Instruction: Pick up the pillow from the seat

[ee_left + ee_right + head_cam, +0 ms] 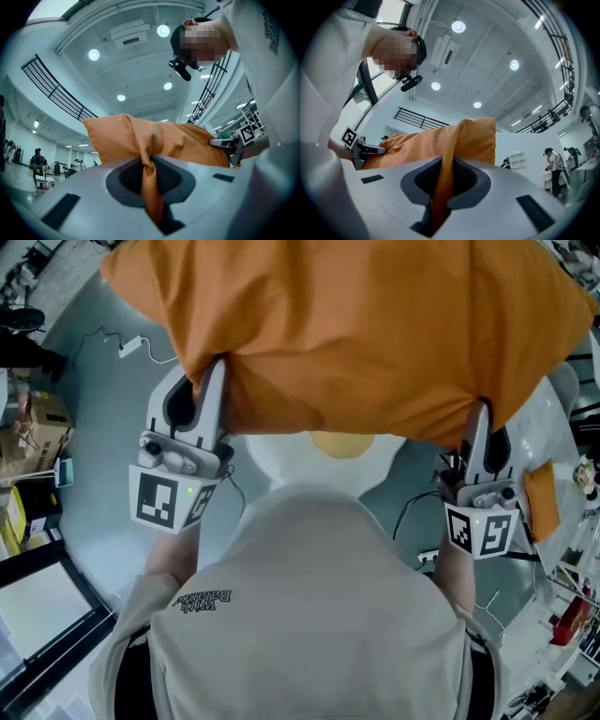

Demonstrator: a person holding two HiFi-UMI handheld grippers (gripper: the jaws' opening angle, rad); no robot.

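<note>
A: Risk first. Gripping only thin pinches of cover on the big orange fabric pillow point(375, 334), not the stuffing. Could slide out with a jerk or a fast swing.
B: Agreed. Cause: smooth cloth, narrow bite, full weight hanging from two folds. With one side lost: swing, then likely drop onto the white moulded seat point(281, 465) or the grey floor point(103, 456).
A: Also hides most of the head view. Hard to steer without seeing below. Could snag or bump something unseen.
B: Noted. Grip states?
A: At the left gripper point(149, 180): clenched on a twisted fold of orange cloth, pinched right between the pads. At the right gripper point(443, 185): same, closed hard on a flatter fold near a pillow corner.
B: Anything else between either pair of jaws?
A: Nope, just fabric.
B: Pillow position?
A: Up in the air, bulk beyond and above both sets of jaw tips, ceiling behind it in both gripper views. Stretched between the two grippers, held at its near edge, left grip towards one end, right grip towards the other, well apart.
B: Relative to the seat?
A: Above it, looks lifted clear. Actual gap not checkable, hidden under the pillow in the head view.
</note>
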